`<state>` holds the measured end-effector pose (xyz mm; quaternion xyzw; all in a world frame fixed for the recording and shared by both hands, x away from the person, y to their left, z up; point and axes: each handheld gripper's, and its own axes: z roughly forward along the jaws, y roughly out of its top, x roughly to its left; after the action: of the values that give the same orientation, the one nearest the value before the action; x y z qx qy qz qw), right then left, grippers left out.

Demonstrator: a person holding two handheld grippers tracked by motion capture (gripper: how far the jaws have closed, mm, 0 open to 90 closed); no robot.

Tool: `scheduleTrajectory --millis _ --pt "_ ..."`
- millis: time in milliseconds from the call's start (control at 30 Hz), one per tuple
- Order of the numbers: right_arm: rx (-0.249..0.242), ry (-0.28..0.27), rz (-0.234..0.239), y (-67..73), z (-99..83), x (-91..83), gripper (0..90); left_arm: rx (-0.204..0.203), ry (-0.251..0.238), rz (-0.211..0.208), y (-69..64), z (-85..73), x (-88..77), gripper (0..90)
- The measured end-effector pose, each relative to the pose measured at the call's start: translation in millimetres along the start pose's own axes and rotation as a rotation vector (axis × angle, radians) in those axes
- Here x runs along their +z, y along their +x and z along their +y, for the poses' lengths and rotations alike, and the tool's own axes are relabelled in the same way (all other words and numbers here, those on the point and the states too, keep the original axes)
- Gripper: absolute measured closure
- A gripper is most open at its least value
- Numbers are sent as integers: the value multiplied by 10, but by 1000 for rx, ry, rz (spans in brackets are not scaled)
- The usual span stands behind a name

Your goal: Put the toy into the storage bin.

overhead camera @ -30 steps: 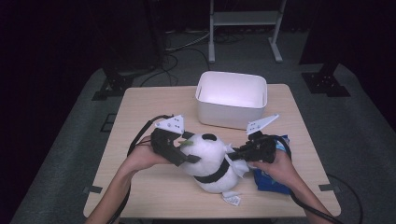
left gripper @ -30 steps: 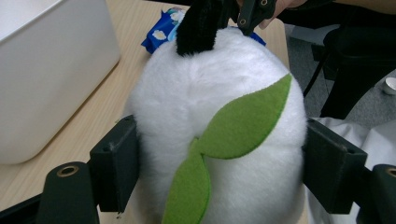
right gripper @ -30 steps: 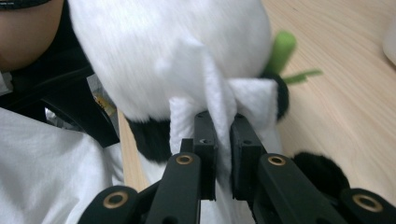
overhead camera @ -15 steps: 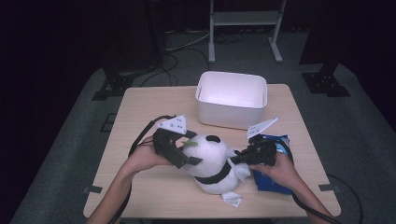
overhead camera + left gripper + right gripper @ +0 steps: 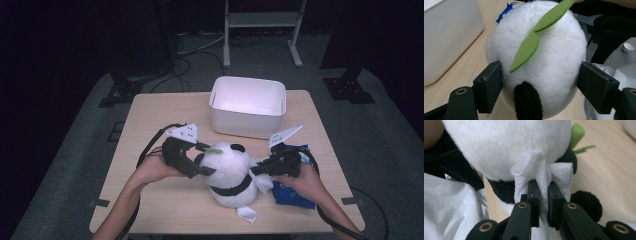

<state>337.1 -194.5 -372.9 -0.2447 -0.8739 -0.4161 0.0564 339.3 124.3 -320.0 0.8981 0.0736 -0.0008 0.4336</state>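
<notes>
A white and black plush panda (image 5: 227, 172) sits on the wooden table (image 5: 165, 120), with a green felt leaf (image 5: 531, 45) on its head. My left gripper (image 5: 202, 167) grips the panda's head (image 5: 536, 57) from the left. Its jaws have just been closing and both pads press into the fur. From the right, my right gripper (image 5: 254, 170) is shut on a folded white wipe (image 5: 534, 167) and holds it against the panda's white fur (image 5: 506, 145) near a black patch.
A white plastic bin (image 5: 247, 107) stands at the back of the table, just beyond the panda. A blue packet (image 5: 292, 192) lies under my right hand. A white tag (image 5: 246, 213) trails from the panda toward the front edge.
The right gripper with the wipe has shifted slightly along the panda's side. The left gripper stays at the panda's head.
</notes>
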Motion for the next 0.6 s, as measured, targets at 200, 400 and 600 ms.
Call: scheduleTrajectory --millis 200,400,600 --pt "-37 -3 -32 83 160 -132 822 -5 2 1 12 -18 -17 236" --pt "-74 14 -58 169 334 -210 822 -16 1 5 27 -34 -33 236" --pt "-104 6 -67 236 489 -303 823 -19 -9 4 31 -58 -35 235"
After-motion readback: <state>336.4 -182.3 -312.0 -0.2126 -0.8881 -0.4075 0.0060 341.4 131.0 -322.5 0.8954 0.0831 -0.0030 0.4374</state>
